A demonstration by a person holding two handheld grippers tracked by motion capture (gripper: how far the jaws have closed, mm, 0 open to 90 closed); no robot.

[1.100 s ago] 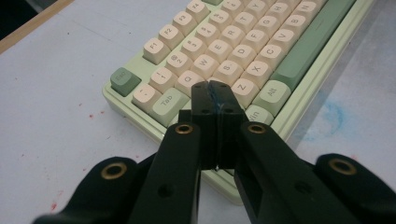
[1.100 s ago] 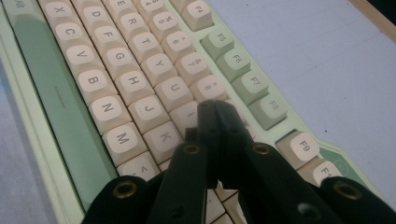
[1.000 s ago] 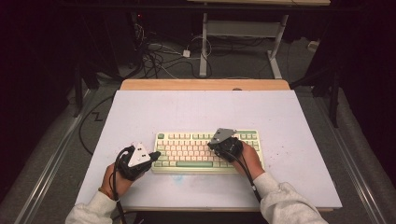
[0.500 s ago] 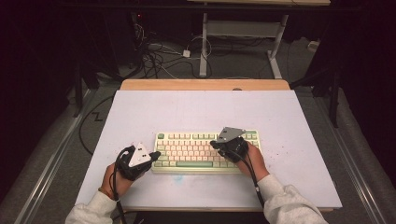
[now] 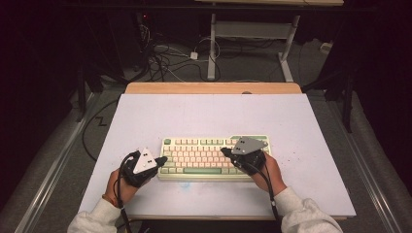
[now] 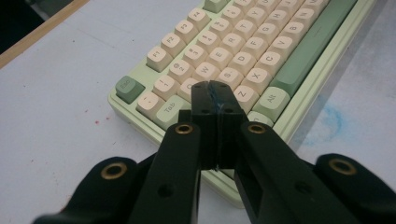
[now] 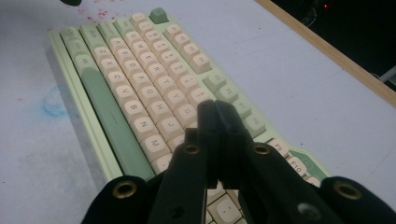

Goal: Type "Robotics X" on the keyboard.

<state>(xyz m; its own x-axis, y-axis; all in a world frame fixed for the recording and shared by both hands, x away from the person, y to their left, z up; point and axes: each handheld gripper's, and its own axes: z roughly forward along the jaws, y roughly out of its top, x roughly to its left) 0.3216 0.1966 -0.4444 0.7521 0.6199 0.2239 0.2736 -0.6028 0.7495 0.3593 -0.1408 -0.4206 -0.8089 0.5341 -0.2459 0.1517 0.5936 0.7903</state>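
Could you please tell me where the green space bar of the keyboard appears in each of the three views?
High view: the space bar sits mid bottom row, at the keyboard's near edge.
Left gripper view: upper right, a long green bar slanting up to the right.
Right gripper view: left of centre, a long green bar running diagonally.
Shared landmark: the green Esc key.
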